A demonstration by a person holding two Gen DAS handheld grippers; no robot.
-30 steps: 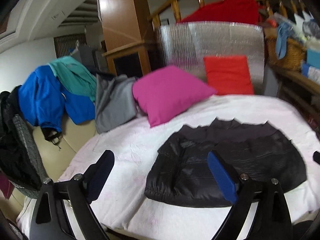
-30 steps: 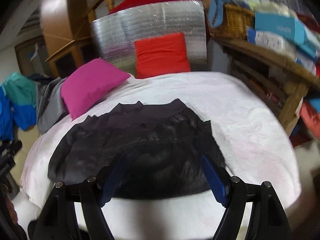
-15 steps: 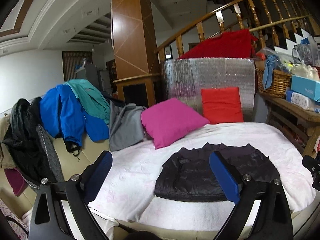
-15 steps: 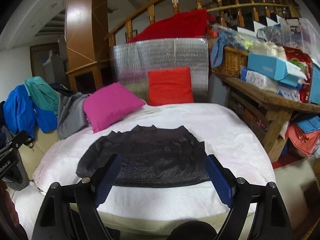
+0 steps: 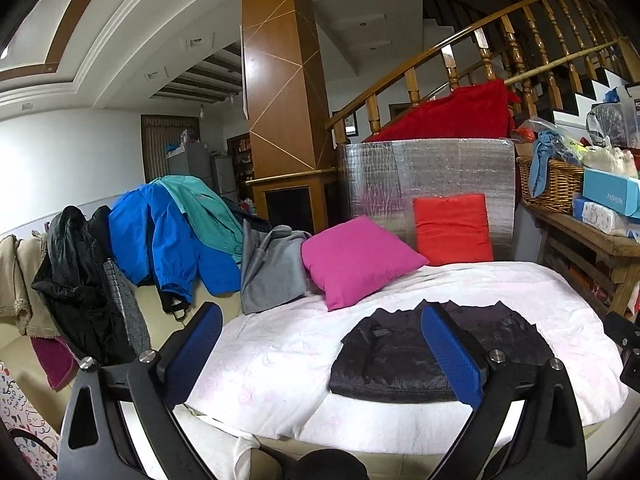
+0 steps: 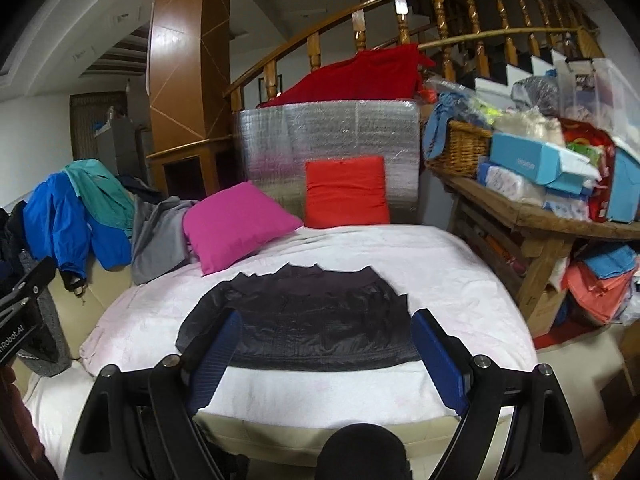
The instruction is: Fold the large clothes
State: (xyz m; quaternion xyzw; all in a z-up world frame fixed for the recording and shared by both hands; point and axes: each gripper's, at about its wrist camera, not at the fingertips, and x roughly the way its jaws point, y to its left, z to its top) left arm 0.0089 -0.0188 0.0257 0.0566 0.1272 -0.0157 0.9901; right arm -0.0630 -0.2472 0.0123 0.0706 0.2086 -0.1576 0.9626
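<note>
A black jacket (image 6: 298,320) is laid folded flat on the white blanket (image 6: 452,280) that covers the sofa, toward the blanket's near edge and a little right of its middle in the left wrist view. The jacket's near hem is seen running roughly parallel to the blanket's front edge, with a strip of bare blanket left between them. Bare blanket is also left on both sides of the jacket and behind it, up to a pink cushion (image 5: 356,262) and a red cushion (image 5: 452,230) propped against a silver foil panel (image 5: 428,176).

The left gripper (image 5: 320,352) is held in front of the sofa's edge with its blue-padded fingers (image 5: 196,350) spread wide and nothing between them. The right gripper (image 6: 324,356) is likewise held apart and empty, clear of the jacket. Neither is seen touching the cloth.

To the left, the sofa's end is crowded with a blue jacket (image 5: 160,236), a teal garment (image 5: 200,208) and a grey garment (image 5: 272,272). To the right, the space is bounded by a wooden table (image 6: 560,224) loaded with boxes; whether a gap lies between table and sofa cannot be judged surely through the lens distortion.
</note>
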